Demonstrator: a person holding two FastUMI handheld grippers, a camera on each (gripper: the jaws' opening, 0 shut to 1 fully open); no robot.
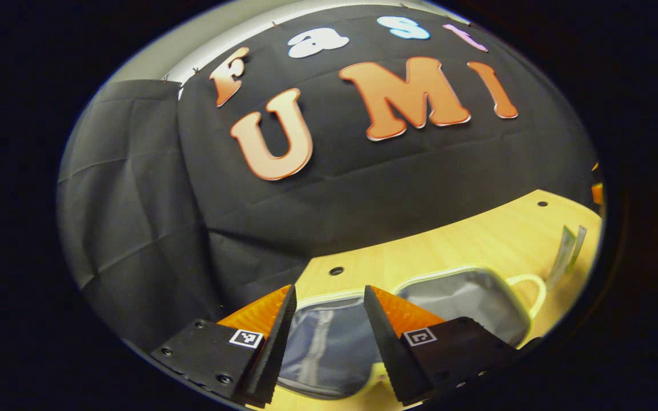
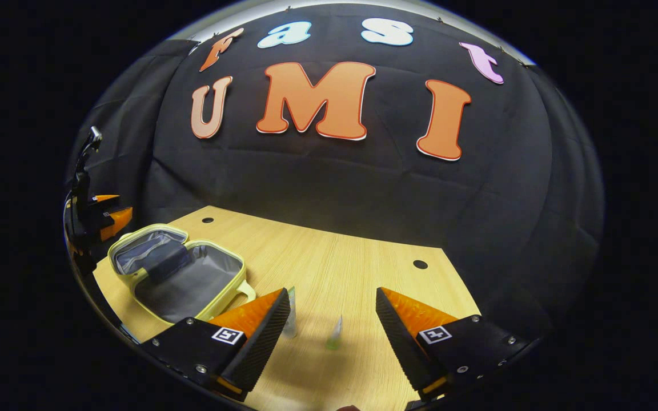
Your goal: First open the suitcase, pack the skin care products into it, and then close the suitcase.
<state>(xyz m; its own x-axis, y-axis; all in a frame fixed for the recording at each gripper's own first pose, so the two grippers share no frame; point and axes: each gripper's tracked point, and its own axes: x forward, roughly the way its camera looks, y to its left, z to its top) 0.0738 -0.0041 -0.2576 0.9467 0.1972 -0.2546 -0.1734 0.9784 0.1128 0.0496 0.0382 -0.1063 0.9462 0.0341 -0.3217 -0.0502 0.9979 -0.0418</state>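
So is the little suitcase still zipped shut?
No, the suitcase lies open flat on the table, showing its grey lining.

Left tool (image 1: 329,297) above bench (image 1: 477,240), fingers apart, nothing between. Suitcase (image 1: 460,294) lies open below, grey lining up, handle toward right. Two tubes (image 1: 568,248) upright near right edge, apart from suitcase.

Booth bkgd: black cloth wall (image 2: 329,182) at back, creased w/ fold lines, wrapping round both sides. Pale strip of ceiling or upper wall (image 1: 152,60) shows above cloth's top edge in left gripper view. Worktop (image 2: 352,268) is light wood w/ lengthwise grain, a few small dark round holes (image 2: 420,264) near far edge. Light is even; soft shadows on the wood.
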